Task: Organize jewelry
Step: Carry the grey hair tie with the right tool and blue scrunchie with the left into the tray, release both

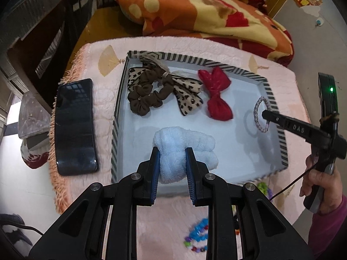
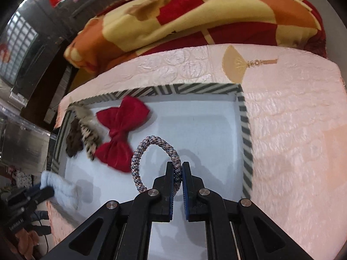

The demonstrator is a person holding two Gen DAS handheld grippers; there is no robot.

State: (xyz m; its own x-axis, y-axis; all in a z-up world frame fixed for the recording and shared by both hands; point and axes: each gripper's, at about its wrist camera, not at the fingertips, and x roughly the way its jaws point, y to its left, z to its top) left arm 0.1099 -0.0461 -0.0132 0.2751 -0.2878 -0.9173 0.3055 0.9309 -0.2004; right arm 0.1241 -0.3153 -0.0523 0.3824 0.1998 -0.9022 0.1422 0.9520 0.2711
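Grippers hover over a striped-rim white tray (image 1: pixel 269 91): left gripper (image 1: pixel 172 162) squeezes a fluffy pale-blue scrunchie (image 1: pixel 184 145), right gripper (image 2: pixel 178 174) pinches a braided grey hair ring (image 2: pixel 151 149). Early release risks the ring rolling over the rim.

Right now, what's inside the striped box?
Inside the striped box: a brown scrunchie, a leopard-print bow and a red bow. The left gripper holds a blue fluffy scrunchie, the right gripper a braided hair tie. The floor beneath them is hidden.
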